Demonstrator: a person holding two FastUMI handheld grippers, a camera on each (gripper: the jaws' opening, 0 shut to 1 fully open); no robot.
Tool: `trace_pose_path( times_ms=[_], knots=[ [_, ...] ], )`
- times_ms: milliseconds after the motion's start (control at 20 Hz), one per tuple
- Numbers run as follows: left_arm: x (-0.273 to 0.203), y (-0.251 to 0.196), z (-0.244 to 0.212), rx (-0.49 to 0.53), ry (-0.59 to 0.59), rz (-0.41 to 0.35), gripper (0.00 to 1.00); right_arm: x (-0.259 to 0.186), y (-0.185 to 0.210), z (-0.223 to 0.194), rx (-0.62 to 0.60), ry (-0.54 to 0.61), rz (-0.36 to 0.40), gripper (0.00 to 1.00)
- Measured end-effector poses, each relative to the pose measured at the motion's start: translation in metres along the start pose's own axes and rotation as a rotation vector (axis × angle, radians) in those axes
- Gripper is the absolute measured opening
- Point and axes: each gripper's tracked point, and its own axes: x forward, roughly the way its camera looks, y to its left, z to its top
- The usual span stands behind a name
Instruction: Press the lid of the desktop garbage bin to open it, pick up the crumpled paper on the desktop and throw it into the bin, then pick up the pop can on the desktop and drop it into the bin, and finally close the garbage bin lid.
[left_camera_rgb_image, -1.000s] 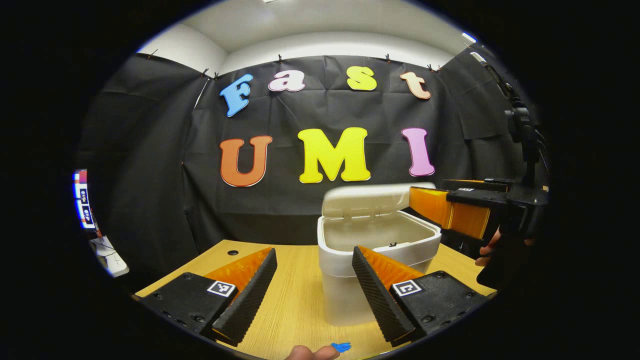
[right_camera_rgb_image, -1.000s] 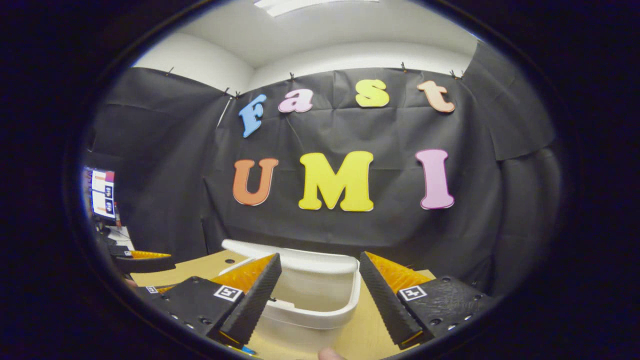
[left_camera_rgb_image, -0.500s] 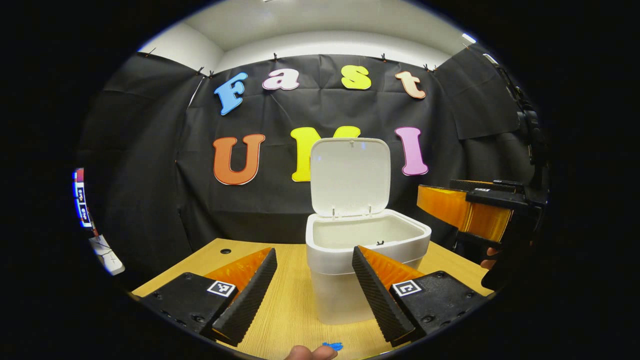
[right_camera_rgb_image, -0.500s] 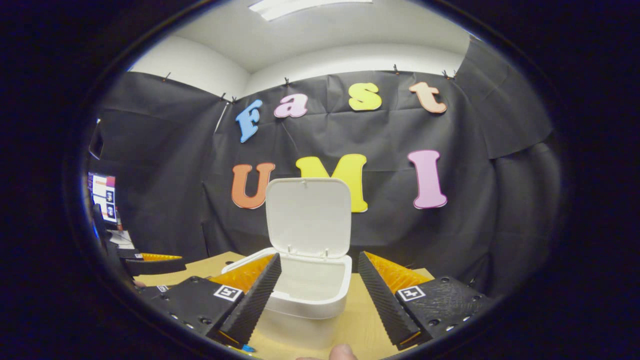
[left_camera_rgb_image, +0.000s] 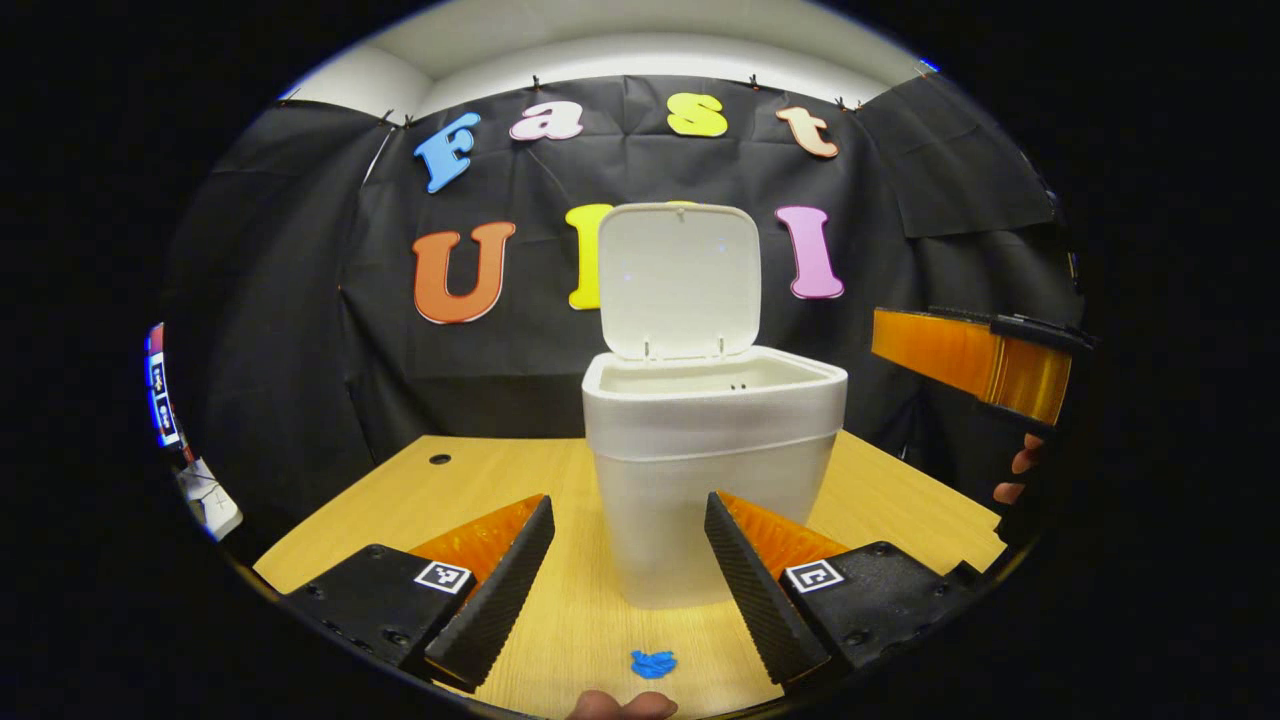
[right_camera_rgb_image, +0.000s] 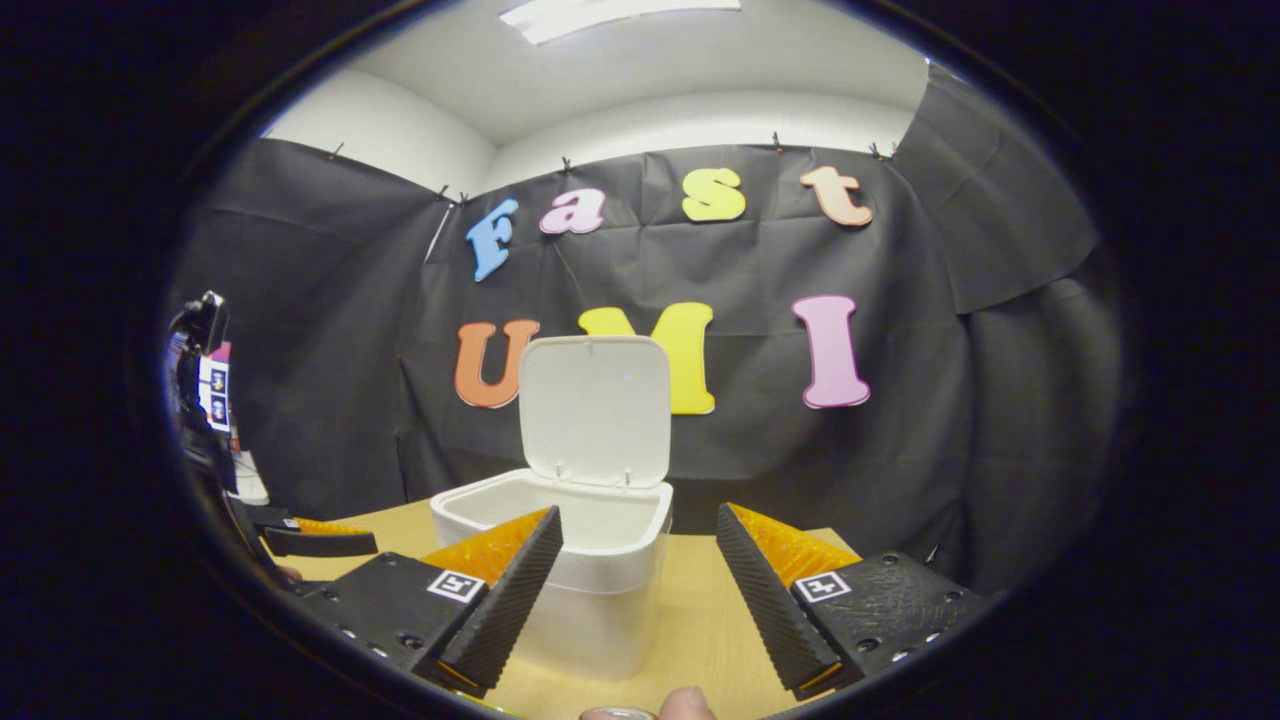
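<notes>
White plastic bin (left_camera_rgb_image: 712, 470) on worktop (left_camera_rgb_image: 480, 480), lid (left_camera_rgb_image: 678, 280) upright; both tools (left_camera_rgb_image: 628, 585) (right_camera_rgb_image: 638, 590) wide, empty; paper, can, closing pending.

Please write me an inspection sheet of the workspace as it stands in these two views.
Surface: wooden desktop, with a small round hole near its far left corner.
Job's things: white garbage bin stands upright on the desktop; its lid is raised upright at the back, so the bin is open.
Clutter: a small blue scrap lies in front of the bin.
Grippers: left gripper open, empty, low before the bin; right gripper open, empty, near the bin.
Cables: nothing seen.
Surroundings: black cloth wall, white ceiling, a screen at far left.
</notes>
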Motion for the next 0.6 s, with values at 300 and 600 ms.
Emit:
trace_pose_path(
  times_ms=[300, 600],
  knots=[
    [-0.005, -0.012, -0.068, -0.006, 0.130, 0.017, 0.98, -0.016, -0.011, -0.043, 0.043, 0.070, 0.028, 0.95],
    [-0.002, -0.019, -0.145, -0.032, 0.291, 0.022, 0.99, -0.032, -0.035, -0.071, 0.045, 0.093, -0.015, 0.95]
  ],
)
